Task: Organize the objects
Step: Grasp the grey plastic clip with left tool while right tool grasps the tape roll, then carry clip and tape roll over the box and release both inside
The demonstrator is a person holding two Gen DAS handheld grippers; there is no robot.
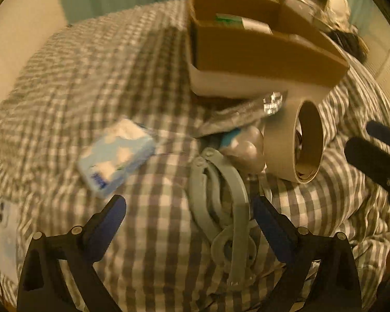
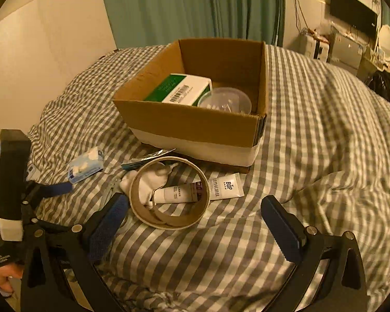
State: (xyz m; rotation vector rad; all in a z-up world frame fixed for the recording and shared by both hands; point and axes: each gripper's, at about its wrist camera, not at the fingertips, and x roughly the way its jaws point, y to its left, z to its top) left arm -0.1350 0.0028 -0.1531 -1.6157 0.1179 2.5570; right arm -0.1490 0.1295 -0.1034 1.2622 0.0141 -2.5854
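While both grippers gape wide, left gripper (image 1: 189, 218) above grey plastic hanger (image 1: 221, 208) — right gripper (image 2: 195, 215) behind tan tape roll (image 2: 169, 192), brown cardboard box (image 2: 195, 127) beyond.

The left wrist view looks forward, low and close over the bed (image 1: 143, 234). The right wrist view sits higher and farther back. Both share the cardboard box (image 1: 260, 57) (image 2: 195, 124) and tape roll (image 1: 293, 143) (image 2: 169, 221).

Setting: a home bedroom. We note a bed under a grey-and-white checked duvet (image 2: 312, 119), teal curtains (image 2: 189, 7) behind, a wall-mounted television (image 2: 352, 15), a round mirror (image 2: 386, 43) above a cluttered cabinet (image 2: 343, 49).
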